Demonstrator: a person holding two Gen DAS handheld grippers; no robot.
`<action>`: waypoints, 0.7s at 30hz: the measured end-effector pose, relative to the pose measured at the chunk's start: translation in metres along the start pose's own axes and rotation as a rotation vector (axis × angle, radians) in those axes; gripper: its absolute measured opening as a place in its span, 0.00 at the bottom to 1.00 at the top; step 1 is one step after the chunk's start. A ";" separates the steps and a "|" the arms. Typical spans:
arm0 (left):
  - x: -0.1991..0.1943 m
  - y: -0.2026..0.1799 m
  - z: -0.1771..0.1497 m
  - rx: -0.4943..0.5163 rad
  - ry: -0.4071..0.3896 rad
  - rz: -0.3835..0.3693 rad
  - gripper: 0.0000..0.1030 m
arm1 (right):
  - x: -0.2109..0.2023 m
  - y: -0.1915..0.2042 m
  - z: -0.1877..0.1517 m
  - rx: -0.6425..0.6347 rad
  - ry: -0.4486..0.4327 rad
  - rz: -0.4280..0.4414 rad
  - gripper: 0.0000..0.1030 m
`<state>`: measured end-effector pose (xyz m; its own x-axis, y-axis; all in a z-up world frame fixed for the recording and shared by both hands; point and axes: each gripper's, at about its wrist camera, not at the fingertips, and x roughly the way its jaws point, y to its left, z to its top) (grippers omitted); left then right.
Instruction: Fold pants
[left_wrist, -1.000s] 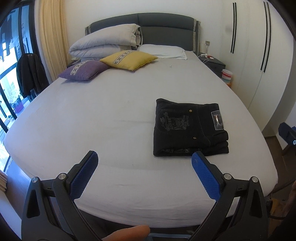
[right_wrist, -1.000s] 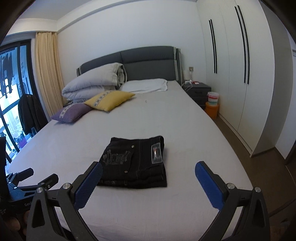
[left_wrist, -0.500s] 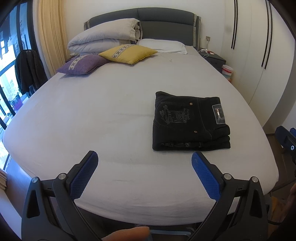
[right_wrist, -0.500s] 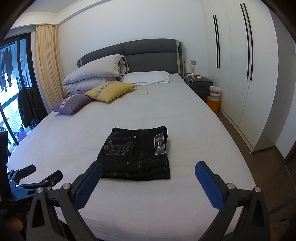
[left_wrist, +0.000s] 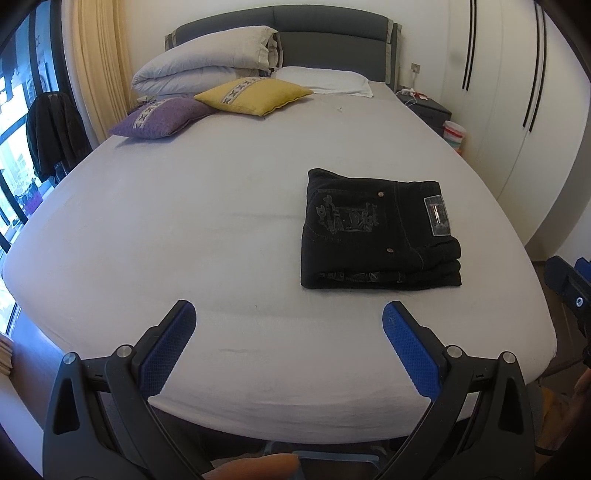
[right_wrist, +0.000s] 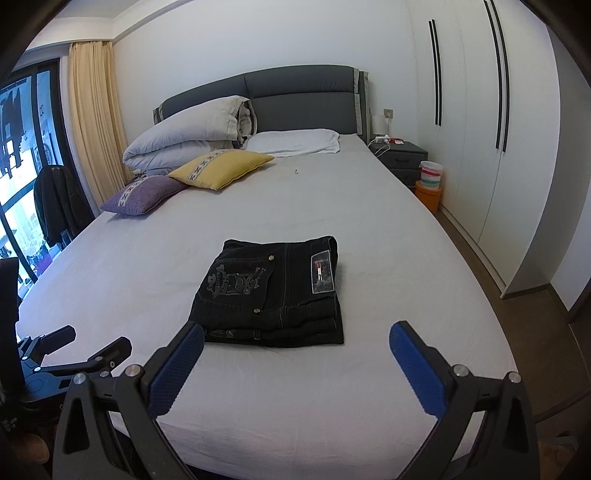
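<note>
The black pants lie folded into a compact, near-square stack; flat on the bed sheet, toward its right side; embroidered back pocket facing up; a rectangular label at the waistband; folded layers visible along the near edge.

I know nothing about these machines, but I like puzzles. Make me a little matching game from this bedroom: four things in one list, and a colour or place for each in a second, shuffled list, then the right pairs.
Things:
1. pants
2. front cushion
3. striped tub
4. left tongs

Descriptions:
A. purple, near the bed's left edge
B. on the floor beside the nightstand
C. black, folded flat on the sheet
D. open, holding nothing

Right pairs: 1-C, 2-A, 3-B, 4-D
</note>
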<state>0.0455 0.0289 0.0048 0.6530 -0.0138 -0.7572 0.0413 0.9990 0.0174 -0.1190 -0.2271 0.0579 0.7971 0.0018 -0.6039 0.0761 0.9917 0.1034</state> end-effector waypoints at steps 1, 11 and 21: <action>0.001 0.000 0.000 0.000 0.001 0.000 1.00 | 0.000 0.000 0.000 0.000 0.002 0.000 1.00; 0.006 0.000 0.000 -0.007 0.009 -0.003 1.00 | 0.003 0.005 -0.001 -0.011 0.019 0.005 1.00; 0.006 0.000 0.000 -0.008 0.010 -0.004 1.00 | 0.005 0.008 -0.003 -0.013 0.028 0.006 1.00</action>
<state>0.0494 0.0287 -0.0003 0.6456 -0.0179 -0.7635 0.0380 0.9992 0.0087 -0.1167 -0.2183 0.0536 0.7804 0.0108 -0.6251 0.0635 0.9933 0.0964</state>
